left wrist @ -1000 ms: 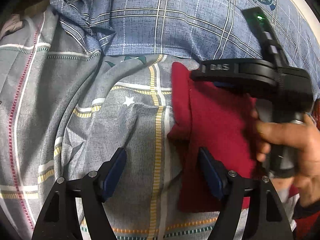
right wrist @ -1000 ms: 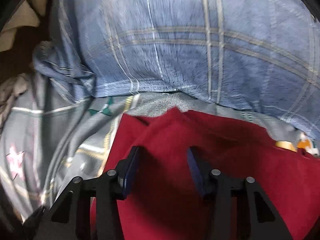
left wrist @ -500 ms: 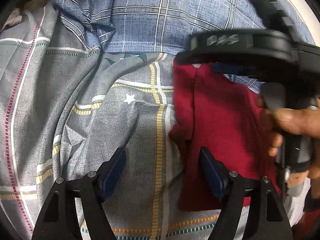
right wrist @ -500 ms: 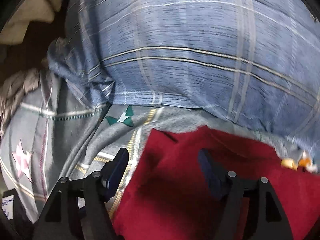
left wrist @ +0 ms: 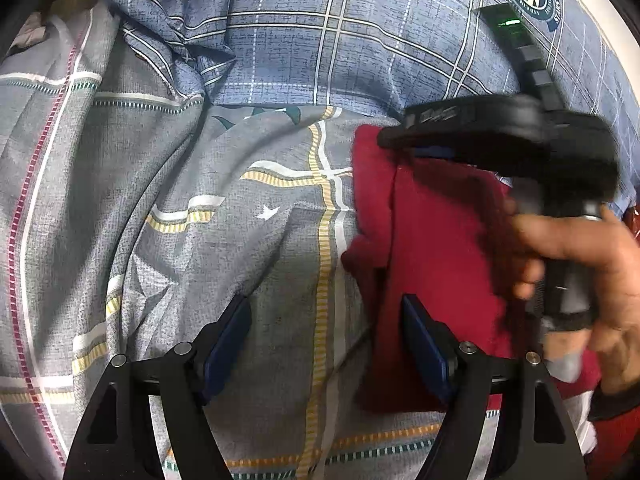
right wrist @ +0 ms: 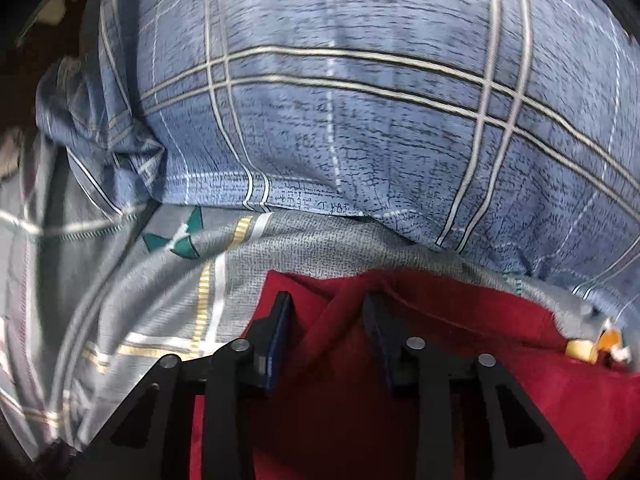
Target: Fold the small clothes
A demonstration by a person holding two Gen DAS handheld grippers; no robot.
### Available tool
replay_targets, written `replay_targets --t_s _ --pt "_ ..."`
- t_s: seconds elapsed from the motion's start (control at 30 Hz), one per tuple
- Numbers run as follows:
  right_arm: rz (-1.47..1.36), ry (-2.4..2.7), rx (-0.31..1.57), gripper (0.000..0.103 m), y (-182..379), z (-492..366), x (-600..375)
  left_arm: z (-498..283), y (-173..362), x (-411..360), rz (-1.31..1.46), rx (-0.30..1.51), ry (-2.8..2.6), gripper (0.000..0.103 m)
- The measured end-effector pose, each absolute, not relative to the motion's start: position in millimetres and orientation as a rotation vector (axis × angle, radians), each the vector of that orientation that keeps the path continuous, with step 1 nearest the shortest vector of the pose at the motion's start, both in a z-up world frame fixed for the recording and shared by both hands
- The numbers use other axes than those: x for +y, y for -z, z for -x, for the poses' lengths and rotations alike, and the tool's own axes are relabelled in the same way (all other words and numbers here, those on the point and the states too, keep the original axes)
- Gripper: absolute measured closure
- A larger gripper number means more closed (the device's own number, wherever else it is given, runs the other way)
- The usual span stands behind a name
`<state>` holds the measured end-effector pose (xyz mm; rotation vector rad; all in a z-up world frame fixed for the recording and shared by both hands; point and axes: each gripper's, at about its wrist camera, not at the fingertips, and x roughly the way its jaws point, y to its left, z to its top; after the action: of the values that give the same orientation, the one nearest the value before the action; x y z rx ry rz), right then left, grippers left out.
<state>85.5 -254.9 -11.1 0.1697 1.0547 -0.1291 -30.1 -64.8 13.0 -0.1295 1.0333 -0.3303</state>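
A dark red garment [left wrist: 436, 256] lies folded on a grey patterned bedsheet [left wrist: 224, 208]. My left gripper [left wrist: 326, 320] is open and empty, low over the garment's left edge, one finger on each side of it. My right gripper [right wrist: 326, 312] is open, its fingers straddling a raised fold at the red garment's [right wrist: 460, 392] far edge. Seen from the left wrist view, the right gripper body [left wrist: 500, 136] is over the garment's far corner, held by a hand [left wrist: 592, 272].
A blue plaid pillow [left wrist: 360, 40] lies just beyond the garment and fills the far side in the right wrist view [right wrist: 360, 120]. The sheet is wrinkled to the left. A small yellow-orange thing [right wrist: 592, 344] shows at the garment's right edge.
My right gripper lifted away from the garment with its jaws wider half a second ago, then came back down to the far edge with jaws narrower. My left gripper has stayed put.
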Motion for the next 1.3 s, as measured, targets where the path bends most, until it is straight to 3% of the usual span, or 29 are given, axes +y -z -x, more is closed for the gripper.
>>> replay_targets --t_s 0.13,0.23,0.53,0.67,1.0,1.1,1.23,1.3 --pt "-0.314 0.039 1.010 0.064 -12 -59 -268 32 -15 -63 0.129 1.033 0.332 0.026" --pt "-0.342 0.020 0.983 0.051 -29 -24 -272 34 -16 -61 0.137 1.034 0.331 0.026" --pt "-0.271 0.125 1.017 0.049 -14 44 -285 39 -19 -63 0.115 1.017 0.316 0.026" --pt "-0.308 0.109 1.010 0.041 -21 44 -281 40 -19 -62 0.112 1.012 0.318 0.026" --pt "-0.366 0.140 1.002 0.036 -25 68 -306 41 -20 -63 0.118 1.004 0.318 0.027" --pt "-0.370 0.109 1.005 0.028 -20 65 -308 39 -20 -62 0.133 1.007 0.325 0.027" --pt "-0.344 0.065 1.060 0.003 -18 54 -293 37 -19 -60 0.149 1.016 0.328 0.027" --pt "-0.342 0.064 1.057 0.000 -16 53 -290 36 -18 -60 0.154 1.019 0.329 0.027"
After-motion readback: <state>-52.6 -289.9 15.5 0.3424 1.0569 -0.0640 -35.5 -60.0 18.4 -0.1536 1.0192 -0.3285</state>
